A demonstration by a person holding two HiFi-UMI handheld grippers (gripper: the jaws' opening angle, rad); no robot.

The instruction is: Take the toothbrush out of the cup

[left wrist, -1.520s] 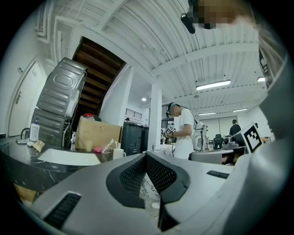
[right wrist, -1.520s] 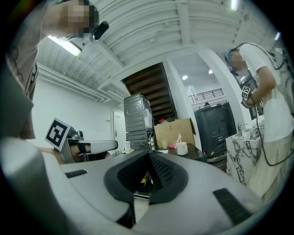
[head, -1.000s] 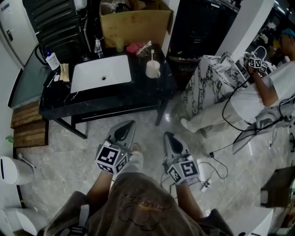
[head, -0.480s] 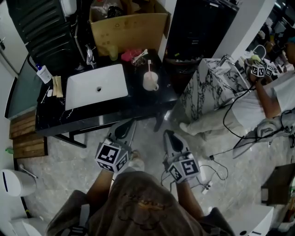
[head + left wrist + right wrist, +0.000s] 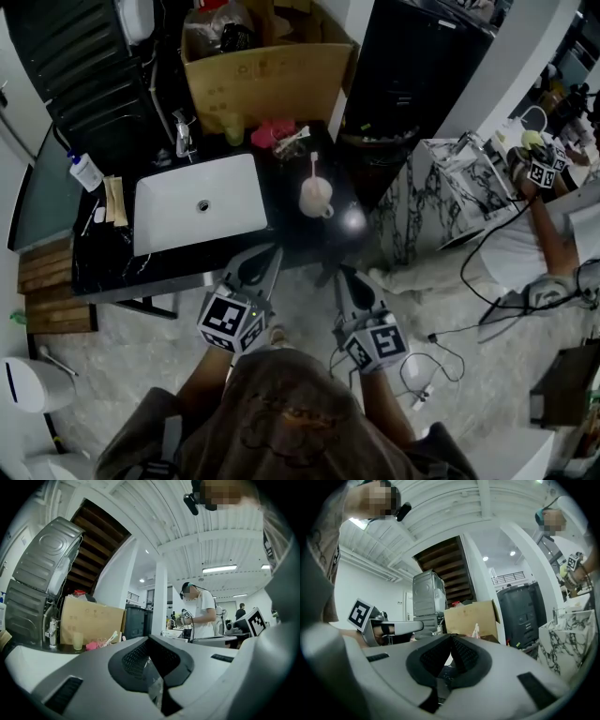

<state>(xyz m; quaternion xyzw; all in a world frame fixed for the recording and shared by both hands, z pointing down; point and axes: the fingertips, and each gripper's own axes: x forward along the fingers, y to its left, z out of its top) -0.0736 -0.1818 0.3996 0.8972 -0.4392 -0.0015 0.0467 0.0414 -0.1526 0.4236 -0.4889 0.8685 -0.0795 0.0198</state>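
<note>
A pale cup (image 5: 316, 196) stands on the black counter (image 5: 281, 234), to the right of the white sink (image 5: 199, 202). A toothbrush (image 5: 313, 165) stands upright in it. Both grippers hang low in front of the counter's near edge, short of the cup. My left gripper (image 5: 264, 254) is shut and empty, its tips near the counter edge below the sink. Just below and to the right of the cup, my right gripper (image 5: 344, 276) is also shut and empty. In the right gripper view the toothbrush's top (image 5: 476, 630) shows just beyond the shut jaws.
A cardboard box (image 5: 267, 80) stands behind the counter, with a faucet (image 5: 183, 136), a green cup (image 5: 232, 131) and a pink item (image 5: 272, 134) before it. A soap bottle (image 5: 86, 173) is at the counter's left. A marbled block (image 5: 450, 187), another person (image 5: 553, 225) and floor cables (image 5: 441, 347) lie right.
The counter, sink and cup have drawn nearer and lower in the head view, so the grippers' tips now reach the counter's edge. Both grippers stay shut.
</note>
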